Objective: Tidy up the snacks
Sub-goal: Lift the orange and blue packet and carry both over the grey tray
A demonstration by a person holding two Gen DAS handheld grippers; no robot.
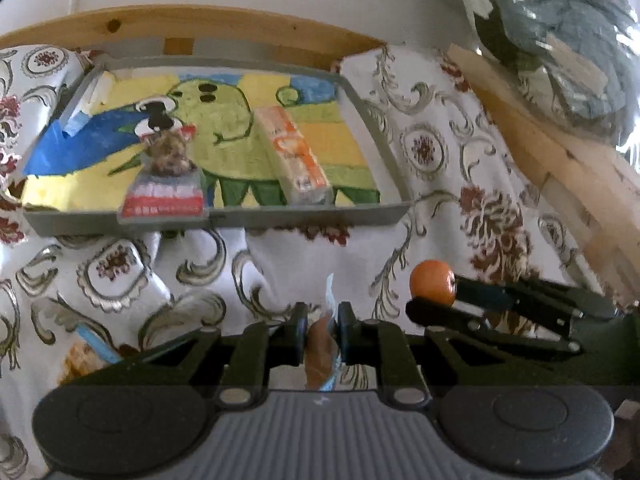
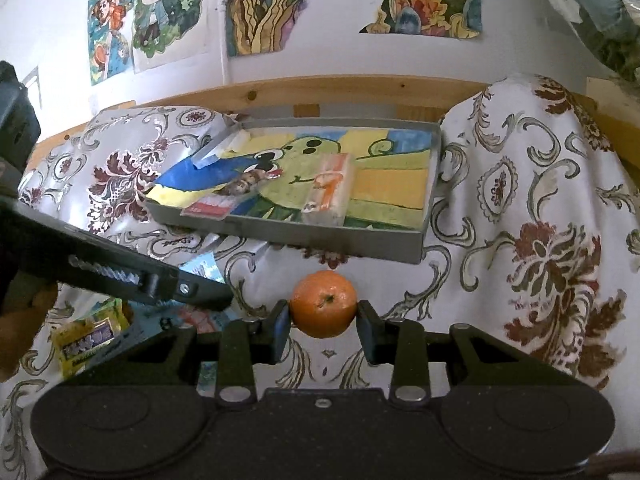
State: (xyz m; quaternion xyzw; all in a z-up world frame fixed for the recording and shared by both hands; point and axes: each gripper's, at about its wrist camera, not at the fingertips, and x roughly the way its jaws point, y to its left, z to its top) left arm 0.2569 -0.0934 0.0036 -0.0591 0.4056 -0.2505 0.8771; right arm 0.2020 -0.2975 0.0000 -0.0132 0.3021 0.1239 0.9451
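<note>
Left gripper [image 1: 323, 334]: sitting at the bottom centre of the left wrist view, its jaws clenching a thin snack packet [image 1: 322, 360] with a brown body and a pale blue crimped edge; the packet is standing on edge between the pads and poking up above them.
Right gripper [image 2: 323, 322]: sitting at the bottom centre of the right wrist view, grasping a small orange fruit [image 2: 323, 304] by its sides, stem end facing the camera; in the left wrist view the same gripper is reaching in from the lower right with the fruit at its tip.
Tray [image 1: 304, 216]: a grey shallow tray is lying across the middle of both views on the patterned cloth [image 1: 440, 152], its floor showing a painted green cartoon figure on yellow and blue.
Red-and-white packet [image 1: 164, 196]: lying at the tray's near left, its front edge overhanging the near rim, with a clear pouch of brown bits [image 1: 170, 152] just behind it.
Orange-and-white pack [image 1: 294, 152]: lying lengthwise near the tray's middle, to the right of the red-and-white packet and apart from it.
Yellow snack bag [image 2: 90, 334]: lying on the cloth at the lower left of the right wrist view, partly hidden under the left gripper's body.
Wooden rail [image 2: 320, 90]: running behind the tray, with painted pictures [image 2: 148, 16] hanging on the white wall above it.
</note>
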